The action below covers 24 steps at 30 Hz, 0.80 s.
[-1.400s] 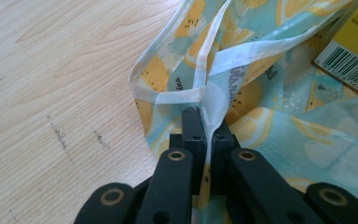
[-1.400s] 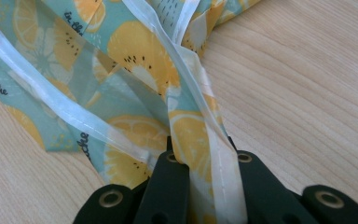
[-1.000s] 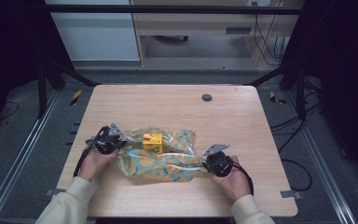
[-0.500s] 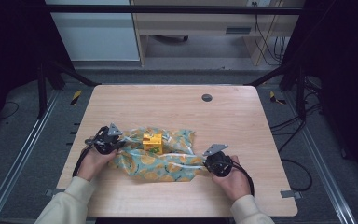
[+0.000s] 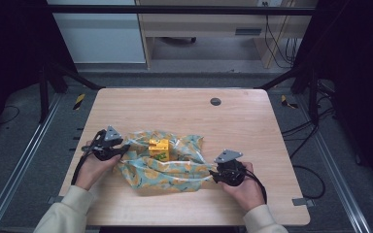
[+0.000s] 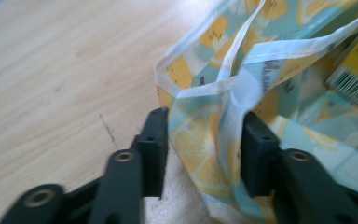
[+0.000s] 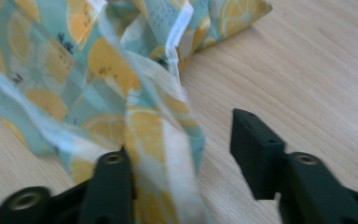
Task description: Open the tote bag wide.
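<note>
now both tongs' jaws just opened, lemon-print cloth (image 5: 167, 167) between them (unpinched)

Even light, perhaps slightly blurred close-ups

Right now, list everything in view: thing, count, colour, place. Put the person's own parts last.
table: one, light wood, centre of the high view.
cloth: one, teal with yellow lemon print, crumpled on the table's near half.
box: one, yellow, sitting on the cloth.
round plug: one, dark, far part of the table.
left hand-held gripper: one, black, at the cloth's left end, jaws just opened, cloth between them.
right hand-held gripper: one, black, at the cloth's right end, jaws just opened.
sleeves: two, cream, bottom edge.
</note>
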Available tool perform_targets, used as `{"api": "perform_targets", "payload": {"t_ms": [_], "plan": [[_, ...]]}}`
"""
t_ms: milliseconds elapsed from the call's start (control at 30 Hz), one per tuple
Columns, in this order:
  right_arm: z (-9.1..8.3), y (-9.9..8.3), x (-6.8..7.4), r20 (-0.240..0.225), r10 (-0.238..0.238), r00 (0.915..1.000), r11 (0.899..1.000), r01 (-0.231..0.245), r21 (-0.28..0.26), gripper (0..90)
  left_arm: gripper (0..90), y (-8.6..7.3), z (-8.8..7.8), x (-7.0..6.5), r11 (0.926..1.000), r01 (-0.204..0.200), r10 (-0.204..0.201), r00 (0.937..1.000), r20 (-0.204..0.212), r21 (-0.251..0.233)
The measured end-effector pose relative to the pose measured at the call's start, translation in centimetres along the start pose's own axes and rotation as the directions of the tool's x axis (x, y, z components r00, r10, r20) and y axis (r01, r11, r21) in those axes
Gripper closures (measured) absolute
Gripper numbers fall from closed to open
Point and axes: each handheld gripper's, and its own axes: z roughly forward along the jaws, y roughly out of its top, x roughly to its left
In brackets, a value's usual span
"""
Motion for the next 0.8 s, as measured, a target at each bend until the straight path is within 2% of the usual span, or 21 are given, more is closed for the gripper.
{"api": "perform_targets", "payload": {"t_ms": [100, 167, 200, 300, 400, 500, 600, 700, 800], "plan": [[-0.5, 0.4, 0.3, -0.001, 0.021, 0.9998, 0.999, -0.021, -0.04, 32.8, 45.0, 0.4, -0.9, 0.0, 0.9991, 0.015, -0.015, 0.9999, -0.001, -0.04], [-0.7, 0.7, 0.5, -0.001, 0.028, 0.9996, 0.998, -0.028, -0.05, 24.6, 39.8, 0.6, -1.4, 0.0, 0.9978, 0.023, -0.023, 0.9997, -0.006, -0.062], [-0.8, 0.8, 0.6, -0.003, 0.027, 0.9996, 0.998, -0.027, -0.056, 22.5, 37.6, 0.8, -1.7, -0.1, 0.9957, 0.03, -0.03, 0.9995, 0.002, -0.087], [-1.3, 1.5, 1.1, -0.011, 0.017, 0.9998, 0.995, -0.018, -0.097, 16.1, 30.9, 1.4, -2.3, -0.3, 0.9924, 0.034, -0.032, 0.9994, 0.013, -0.119], [-1.7, 1.9, 1.5, -0.004, 0.003, 1.0, 0.993, -0.003, -0.122, 14.6, 27.2, 1.8, -2.6, -0.8, 0.992, 0.023, -0.02, 0.9996, 0.02, -0.124], [-1.8, 2.4, 1.8, -0.011, 0.008, 0.9999, 0.991, -0.009, -0.136, 11.5, 23.2, 2.3, -2.9, -1.3, 0.9906, 0.015, -0.011, 0.9994, 0.033, -0.136], [-1.7, 3.0, 2.2, -0.013, -0.008, 0.9999, 0.988, 0.006, -0.152, 9.2, 21.3, 2.7, -3.3, -1.6, 0.9883, 0.01, -0.005, 0.9995, 0.03, -0.152], [-1.3, 3.6, 2.5, -0.024, 0.0, 0.9997, 0.989, -0.004, -0.149, 7.4, 20.3, 3.1, -3.6, -2.0, 0.9879, 0.01, -0.006, 0.9995, 0.031, -0.155], [-0.9, 4.1, 2.9, -0.032, -0.012, 0.9994, 0.991, 0.007, -0.132, 6.9, 20.0, 3.3, -3.8, -2.2, 0.9886, 0.004, 0.0, 0.9996, 0.03, -0.151]]}}
